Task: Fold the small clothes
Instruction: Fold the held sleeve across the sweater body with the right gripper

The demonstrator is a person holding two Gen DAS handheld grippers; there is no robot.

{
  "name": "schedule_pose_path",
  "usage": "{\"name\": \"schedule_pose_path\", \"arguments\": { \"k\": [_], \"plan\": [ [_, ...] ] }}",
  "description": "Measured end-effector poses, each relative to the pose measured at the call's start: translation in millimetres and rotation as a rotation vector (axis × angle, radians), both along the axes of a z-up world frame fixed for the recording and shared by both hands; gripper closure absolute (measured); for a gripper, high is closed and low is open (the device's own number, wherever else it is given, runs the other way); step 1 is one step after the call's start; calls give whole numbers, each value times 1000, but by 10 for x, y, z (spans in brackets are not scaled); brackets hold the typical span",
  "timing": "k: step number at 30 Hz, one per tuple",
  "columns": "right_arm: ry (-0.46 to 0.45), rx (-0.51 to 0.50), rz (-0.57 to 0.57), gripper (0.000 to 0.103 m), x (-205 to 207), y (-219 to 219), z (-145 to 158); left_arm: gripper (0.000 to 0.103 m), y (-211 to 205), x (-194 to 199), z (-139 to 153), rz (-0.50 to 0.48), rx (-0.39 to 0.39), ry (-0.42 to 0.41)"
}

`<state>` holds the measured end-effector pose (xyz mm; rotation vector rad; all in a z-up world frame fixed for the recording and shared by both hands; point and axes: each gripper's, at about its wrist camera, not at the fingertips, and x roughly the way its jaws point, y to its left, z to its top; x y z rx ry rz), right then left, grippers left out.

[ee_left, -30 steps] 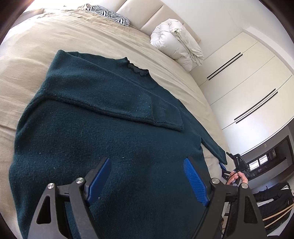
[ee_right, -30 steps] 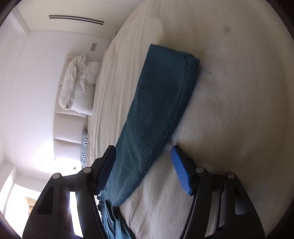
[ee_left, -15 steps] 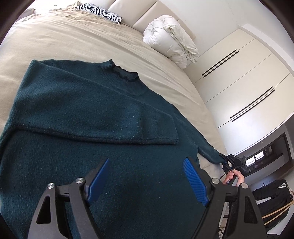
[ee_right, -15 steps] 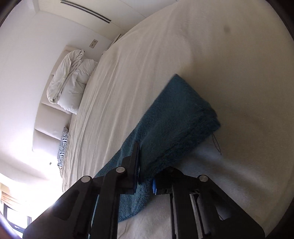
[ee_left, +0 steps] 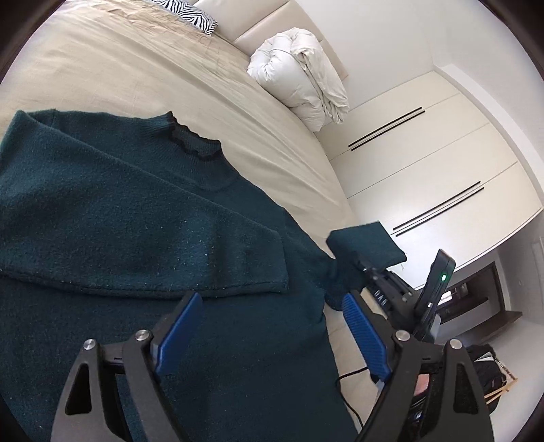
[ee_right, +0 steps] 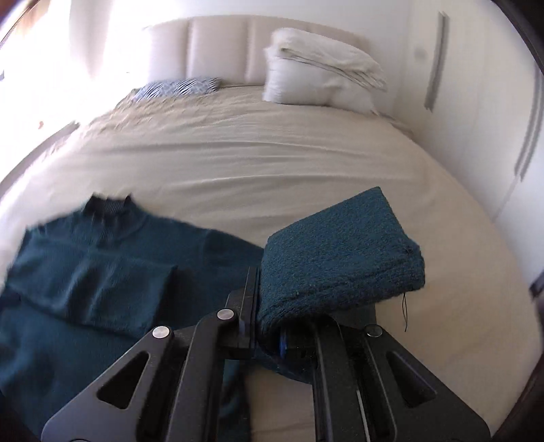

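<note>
A dark teal sweater (ee_left: 136, 238) lies flat on the beige bed (ee_left: 136, 74), its left sleeve folded across the chest. It also shows in the right wrist view (ee_right: 102, 272). My left gripper (ee_left: 268, 333) is open and empty, hovering over the sweater's lower body. My right gripper (ee_right: 268, 323) is shut on the sweater's right sleeve (ee_right: 340, 251) and holds the cuff end lifted above the bed. In the left wrist view the lifted sleeve (ee_left: 367, 244) and the right gripper (ee_left: 384, 282) sit just right of the sweater.
A white folded duvet (ee_left: 302, 85) and a zebra-print pillow (ee_left: 190, 13) lie at the headboard end. White wardrobe doors (ee_left: 442, 170) stand to the right of the bed. A black cable (ee_left: 350, 377) hangs off the bed edge.
My right gripper closed on the sleeve, lifted it off the bed and swung it in toward the sweater body. My left gripper drifted a little over the sweater, staying open.
</note>
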<state>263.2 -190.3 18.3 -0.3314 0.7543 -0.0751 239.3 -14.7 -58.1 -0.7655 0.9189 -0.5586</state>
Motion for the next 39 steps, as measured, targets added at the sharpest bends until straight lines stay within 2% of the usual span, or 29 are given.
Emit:
{"name": "schedule_pose_path", "arguments": {
  "k": [2, 3, 5, 11, 16, 23, 26, 28, 29, 31, 33, 35, 39],
  "plan": [
    [13, -137, 101, 96, -37, 491, -139, 14, 7, 31, -74, 7, -52, 34],
    [17, -178, 135, 96, 18, 744, -157, 14, 0, 57, -111, 2, -80, 48],
    [11, -288, 184, 96, -125, 1065, -300, 13, -18, 116, -170, -11, -124, 72],
    [21, -431, 237, 96, -388, 1384, -549, 9, -51, 227, -406, -9, -264, 158],
    [-13, -417, 225, 96, -410, 1339, -534, 6, -135, 272, -514, -22, -364, 219],
    [-46, -321, 195, 96, -418, 1314, -431, 9, -285, 511, -596, -39, -401, 268],
    [-41, -275, 192, 96, -476, 1326, -404, 30, -372, 578, -594, -72, -411, 267],
    [-37, -251, 191, 96, -481, 1337, -395, 50, -417, 590, -569, -94, -403, 259],
    [-35, -238, 189, 96, -476, 1339, -391, 56, -433, 592, -560, -103, -393, 257],
    [-32, -219, 187, 96, -469, 1349, -383, 83, -436, 596, -558, -102, -381, 261],
    [-28, -193, 184, 96, -462, 1348, -370, 92, -403, 614, -546, -89, -374, 260],
    [-11, -150, 184, 95, -467, 1324, -349, 94, -339, 603, -519, -87, -366, 249],
    [5, -60, 181, 86, -493, 1248, -318, 95, -196, 609, -400, -80, -312, 218]
  ]
}}
